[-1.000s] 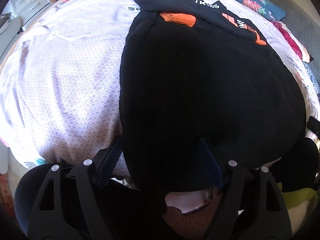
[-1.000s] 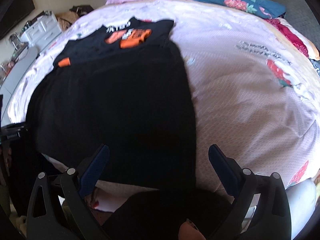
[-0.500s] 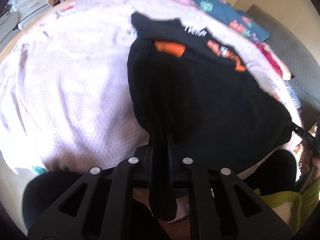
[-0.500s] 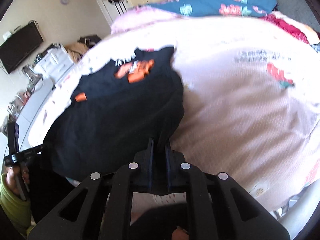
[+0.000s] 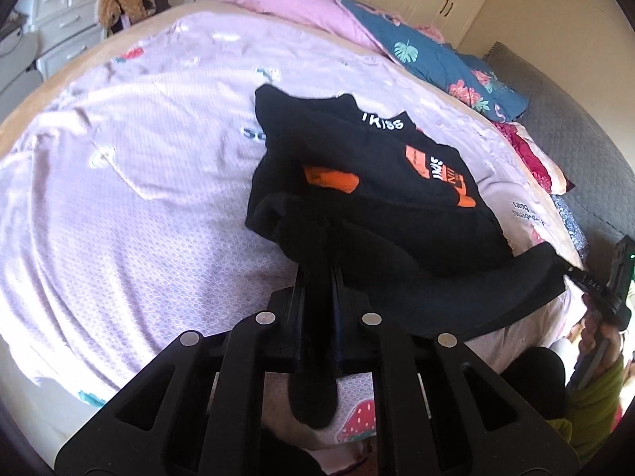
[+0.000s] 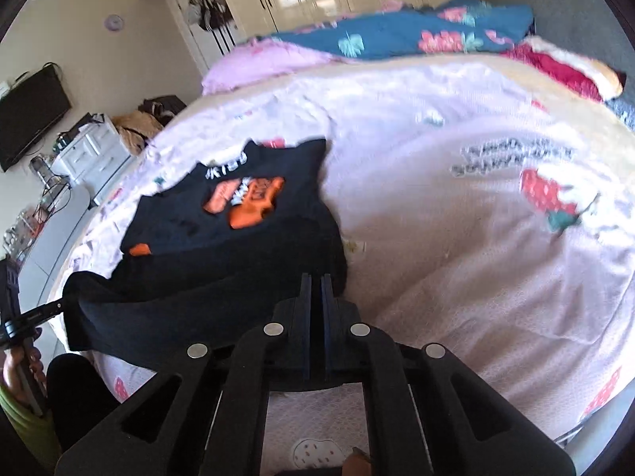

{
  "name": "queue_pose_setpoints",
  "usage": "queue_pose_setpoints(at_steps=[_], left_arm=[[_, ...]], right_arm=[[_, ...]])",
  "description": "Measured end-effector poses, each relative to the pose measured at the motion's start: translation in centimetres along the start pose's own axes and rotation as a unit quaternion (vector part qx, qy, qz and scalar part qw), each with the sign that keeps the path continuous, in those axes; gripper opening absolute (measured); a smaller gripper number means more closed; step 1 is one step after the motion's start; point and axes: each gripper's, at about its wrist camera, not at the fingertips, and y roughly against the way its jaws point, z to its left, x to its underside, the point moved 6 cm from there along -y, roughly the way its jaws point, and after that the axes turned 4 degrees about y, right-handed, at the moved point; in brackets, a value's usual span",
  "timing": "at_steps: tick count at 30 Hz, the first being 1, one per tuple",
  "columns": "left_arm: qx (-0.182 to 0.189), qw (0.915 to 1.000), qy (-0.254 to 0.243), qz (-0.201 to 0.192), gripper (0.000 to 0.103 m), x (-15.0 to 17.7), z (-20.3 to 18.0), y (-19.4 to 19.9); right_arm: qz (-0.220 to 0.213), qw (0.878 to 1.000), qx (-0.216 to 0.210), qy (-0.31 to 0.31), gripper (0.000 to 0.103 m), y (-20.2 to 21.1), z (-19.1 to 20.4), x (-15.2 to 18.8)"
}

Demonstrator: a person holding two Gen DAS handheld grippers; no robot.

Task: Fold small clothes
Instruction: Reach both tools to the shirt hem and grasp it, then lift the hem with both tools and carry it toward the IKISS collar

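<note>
Both grippers (image 5: 317, 273) (image 6: 316, 281) pinch the black shirt's (image 5: 357, 198) raised near hem.

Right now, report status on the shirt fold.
Left tongs shut on black T-shirt hem. Right tongs shut on the other hem corner. Hem lifted off the bedspread. Nothing in the way.

Strong daylight washes the pale bedspread (image 5: 158, 206), nearly blowing it out beside the black shirt (image 5: 357, 214), whose folds vanish in darkness. The right wrist view is motion-blurred. Fisheye curvature bends both views, corners vignetted black.
</note>
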Motion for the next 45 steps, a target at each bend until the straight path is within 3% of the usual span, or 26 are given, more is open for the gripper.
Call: queue_pose_setpoints(at_steps=[3,9,11,16,17,18,20,22,26,34,38,40,45], left_arm=[[-0.005,0.9999,-0.004,0.013,0.009,0.7,0.0,-0.9],[0.010,0.9992,-0.007,0.038,0.033,2.3,-0.3,-1.3],[0.011,0.9991,-0.009,0.040,0.044,2.6,-0.5,-1.5],[0.006,0.9979,-0.020,0.061,0.050,3.8,-0.8,-2.1],[-0.002,0.9970,-0.026,0.072,0.048,4.1,-0.8,-2.4],[-0.005,0.9966,-0.028,0.077,0.046,4.3,-0.9,-2.6],[0.001,0.9965,-0.033,0.077,0.013,4.6,-1.2,-2.5],[-0.003,0.9973,-0.032,0.066,0.003,4.5,-1.2,-2.2],[0.011,0.9990,-0.026,0.036,0.003,4.0,-1.2,-0.3],[0.080,0.9962,-0.001,-0.036,0.002,0.8,-1.8,6.1],[0.099,0.9935,0.012,-0.055,0.002,-0.9,-2.1,7.2],[0.107,0.9920,0.021,-0.063,0.002,-1.7,-2.2,7.5],[0.127,0.9878,0.041,-0.079,0.002,-4.1,-2.6,7.8]], right_arm=[[0.028,1.000,0.002,0.000,0.005,-1.5,-0.7,1.2],[0.063,0.998,-0.025,-0.002,0.038,-2.0,-0.9,3.1],[0.075,0.997,-0.026,-0.001,0.038,-2.3,-0.9,3.5],[0.117,0.992,-0.047,0.007,0.041,-3.7,-0.2,4.4],[0.126,0.991,-0.046,0.013,0.039,-3.9,0.0,4.7],[0.128,0.991,-0.043,0.019,0.029,-4.0,0.2,4.8],[0.116,0.992,-0.046,0.031,0.022,-3.3,0.6,4.6],[0.093,0.994,-0.045,0.044,0.018,-2.3,1.2,4.4],[0.043,0.996,-0.056,0.047,0.016,0.2,1.8,3.9],[-0.066,0.992,-0.106,0.008,0.016,5.2,2.5,0.4],[-0.115,0.987,-0.110,0.010,0.015,7.1,3.3,-1.7],[-0.132,0.985,-0.108,0.004,0.009,7.9,3.4,-2.7],[-0.160,0.982,-0.100,-0.007,0.009,8.8,3.4,-5.4]])
